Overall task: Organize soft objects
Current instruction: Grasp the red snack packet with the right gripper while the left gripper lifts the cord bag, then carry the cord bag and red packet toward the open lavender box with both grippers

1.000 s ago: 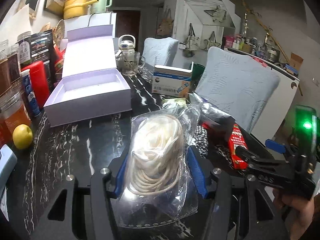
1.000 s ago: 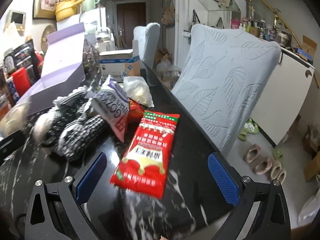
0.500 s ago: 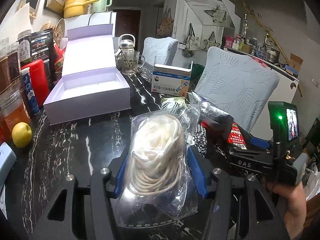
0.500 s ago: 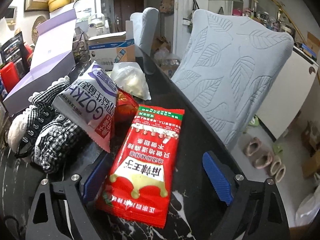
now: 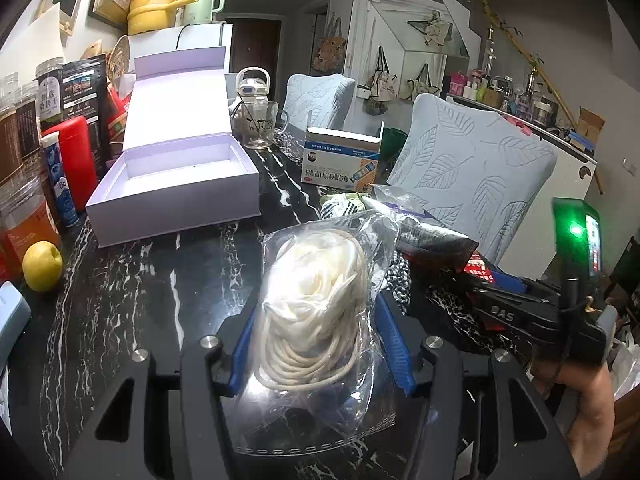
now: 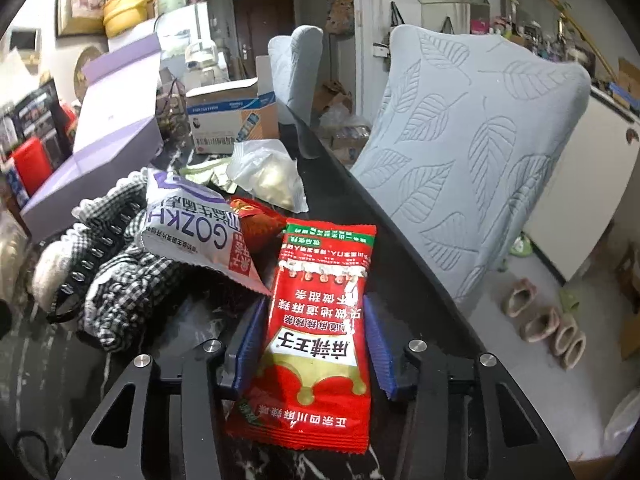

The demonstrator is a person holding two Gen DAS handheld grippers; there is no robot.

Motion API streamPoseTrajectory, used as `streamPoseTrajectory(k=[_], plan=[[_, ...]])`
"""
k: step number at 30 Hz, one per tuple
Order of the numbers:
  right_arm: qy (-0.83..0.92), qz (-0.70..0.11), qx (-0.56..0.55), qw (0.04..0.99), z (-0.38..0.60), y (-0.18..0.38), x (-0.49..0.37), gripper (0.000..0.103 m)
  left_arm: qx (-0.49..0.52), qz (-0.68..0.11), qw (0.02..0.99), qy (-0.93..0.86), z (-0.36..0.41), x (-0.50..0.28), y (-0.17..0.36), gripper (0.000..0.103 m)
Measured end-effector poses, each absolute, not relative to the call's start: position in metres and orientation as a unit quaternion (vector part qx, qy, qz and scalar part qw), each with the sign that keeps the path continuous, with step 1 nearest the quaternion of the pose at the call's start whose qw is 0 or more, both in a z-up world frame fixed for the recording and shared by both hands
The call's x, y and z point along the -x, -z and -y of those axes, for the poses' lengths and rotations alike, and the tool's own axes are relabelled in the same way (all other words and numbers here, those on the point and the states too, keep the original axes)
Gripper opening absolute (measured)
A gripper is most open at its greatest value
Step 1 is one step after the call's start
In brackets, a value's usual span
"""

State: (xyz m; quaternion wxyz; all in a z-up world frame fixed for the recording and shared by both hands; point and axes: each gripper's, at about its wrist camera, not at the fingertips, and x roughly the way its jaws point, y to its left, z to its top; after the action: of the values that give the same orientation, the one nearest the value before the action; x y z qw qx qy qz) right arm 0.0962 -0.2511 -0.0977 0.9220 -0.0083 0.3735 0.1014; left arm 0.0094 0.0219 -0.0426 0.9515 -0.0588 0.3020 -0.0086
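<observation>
Left gripper (image 5: 316, 344) I keep clamped on clear bag (image 5: 320, 320), frame centre; right gripper (image 6: 312, 344) jaws closing, red packet (image 6: 316, 344) between, lower centre

Two close gripper-mounted views, table (image 5: 132, 280) shared

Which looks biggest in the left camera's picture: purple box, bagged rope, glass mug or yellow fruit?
Largest to smallest, as they look:
1. purple box
2. bagged rope, though nearness to the camera swells it
3. glass mug
4. yellow fruit, close to the mug
</observation>
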Motion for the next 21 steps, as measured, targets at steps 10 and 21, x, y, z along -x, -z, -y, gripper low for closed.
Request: streamPoseTrajectory(k=[10, 21], plan=[[-0.108, -0.335, 0.008, 0.936, 0.26, 0.072, -0.059, 0.047, 0.061, -0.29, 0.955, 0.018, -0.022, 0.0, 0.036, 0.055], [-0.165, -0.279, 0.028, 0.946, 0.246, 0.03, -0.008, 0.047, 0.054, -0.244, 0.968, 0.011, -0.034, 0.032, 0.001, 0.055]])
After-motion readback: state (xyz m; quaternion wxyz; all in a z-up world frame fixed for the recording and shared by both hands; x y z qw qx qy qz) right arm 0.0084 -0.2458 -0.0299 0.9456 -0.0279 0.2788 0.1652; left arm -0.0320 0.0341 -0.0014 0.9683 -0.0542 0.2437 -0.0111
